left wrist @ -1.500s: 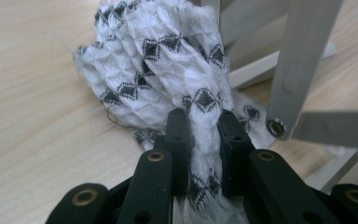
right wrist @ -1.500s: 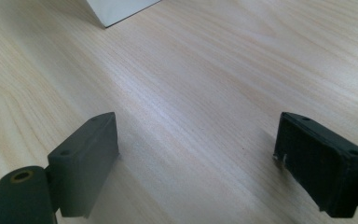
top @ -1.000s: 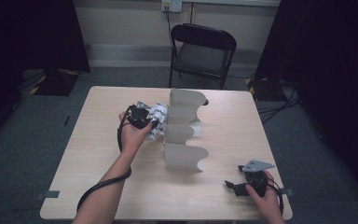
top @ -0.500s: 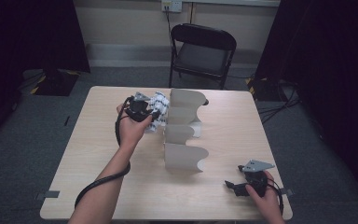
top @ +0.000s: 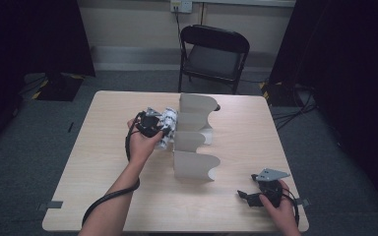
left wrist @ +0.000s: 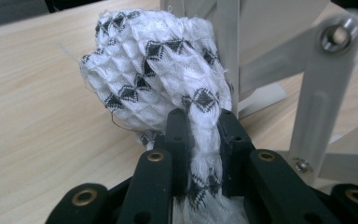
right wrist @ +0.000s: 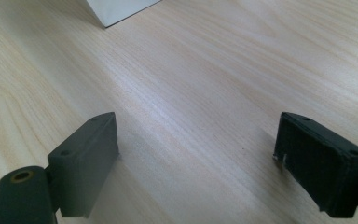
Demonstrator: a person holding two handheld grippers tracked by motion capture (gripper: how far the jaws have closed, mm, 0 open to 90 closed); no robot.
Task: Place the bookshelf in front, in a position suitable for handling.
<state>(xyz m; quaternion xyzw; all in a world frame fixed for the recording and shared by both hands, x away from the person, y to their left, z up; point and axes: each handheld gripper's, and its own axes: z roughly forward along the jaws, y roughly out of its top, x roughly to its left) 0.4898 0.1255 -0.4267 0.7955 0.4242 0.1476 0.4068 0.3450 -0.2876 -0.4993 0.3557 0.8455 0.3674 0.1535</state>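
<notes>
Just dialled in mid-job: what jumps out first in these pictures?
The white cloth with black diamonds, bunched up and clamped in the left gripper beside the white wavy divider rack mid-table. At the table's near right corner, the right gripper rests with jaws wide apart over bare wood.

– What's ahead of my right gripper?
– My jaws stand wide apart, nothing between them but bare table.
– Anything farther out?
– A white panel corner, well ahead and a little left of my jaws.
</notes>
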